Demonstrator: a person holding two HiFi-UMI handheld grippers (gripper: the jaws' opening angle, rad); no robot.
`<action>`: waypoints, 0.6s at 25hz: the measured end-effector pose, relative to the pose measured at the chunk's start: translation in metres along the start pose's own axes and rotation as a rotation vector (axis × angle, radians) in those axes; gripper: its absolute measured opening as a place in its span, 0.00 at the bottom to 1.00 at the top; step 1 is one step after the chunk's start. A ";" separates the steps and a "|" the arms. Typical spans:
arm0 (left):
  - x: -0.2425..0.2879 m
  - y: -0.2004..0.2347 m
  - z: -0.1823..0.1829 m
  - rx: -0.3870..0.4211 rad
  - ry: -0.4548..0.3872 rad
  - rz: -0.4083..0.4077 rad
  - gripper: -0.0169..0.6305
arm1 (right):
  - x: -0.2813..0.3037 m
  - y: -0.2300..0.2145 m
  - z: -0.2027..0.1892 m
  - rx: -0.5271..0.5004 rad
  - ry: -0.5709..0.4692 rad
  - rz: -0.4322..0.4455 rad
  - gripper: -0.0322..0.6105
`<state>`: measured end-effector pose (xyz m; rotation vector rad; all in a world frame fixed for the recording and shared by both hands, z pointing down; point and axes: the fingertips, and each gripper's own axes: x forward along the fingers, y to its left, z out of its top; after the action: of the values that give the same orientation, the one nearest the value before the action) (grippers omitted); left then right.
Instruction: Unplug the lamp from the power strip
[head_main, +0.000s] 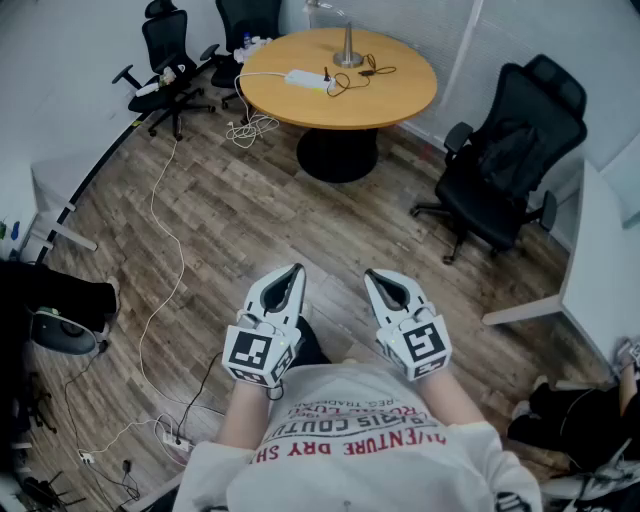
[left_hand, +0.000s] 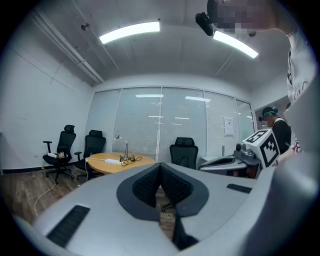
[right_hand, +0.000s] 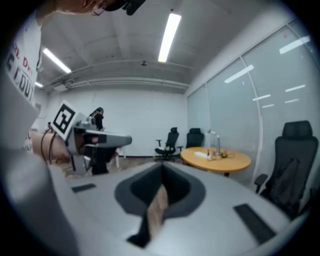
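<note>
We stand well back from the round, orange-wood worktop (head_main: 400, 95) on its black pedestal; both grippers are held low and close to the body over the wood-plank floor (head_main: 250, 200).

Left gripper (head_main: 290, 275) – jaws pressed together at the tips, nothing between them. Right gripper (head_main: 381, 281) – jaws likewise fully closed, holding nothing. The two sit side by side, apart from each other, both pointing toward the worktop.

On the worktop: the slim silver desk lamp (head_main: 348, 52) stands upright near the far edge. The white oblong power strip (head_main: 307, 78) lies just beside it, toward the left. Thin black cords (head_main: 358, 76) loop between lamp and strip. A dark plug seems to sit in the strip, though at this range we cannot tell whose it is.

A white cable (head_main: 165, 230) trails from the worktop's left edge across the floor. A black mesh office chair (head_main: 510, 160) stands to the worktop's right.
</note>
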<state>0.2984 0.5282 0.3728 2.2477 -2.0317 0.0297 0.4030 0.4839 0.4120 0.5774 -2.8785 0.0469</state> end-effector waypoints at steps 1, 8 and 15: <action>0.002 0.001 -0.002 0.002 0.003 -0.003 0.07 | 0.002 0.000 0.000 0.001 -0.002 0.001 0.09; 0.009 -0.001 -0.010 0.006 0.032 -0.040 0.07 | 0.009 0.000 0.000 0.022 -0.007 0.001 0.09; 0.012 0.011 -0.016 -0.015 0.052 -0.033 0.07 | 0.018 -0.007 -0.012 0.122 0.013 -0.020 0.10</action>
<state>0.2901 0.5170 0.3907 2.2462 -1.9626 0.0685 0.3922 0.4712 0.4271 0.6255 -2.8718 0.2232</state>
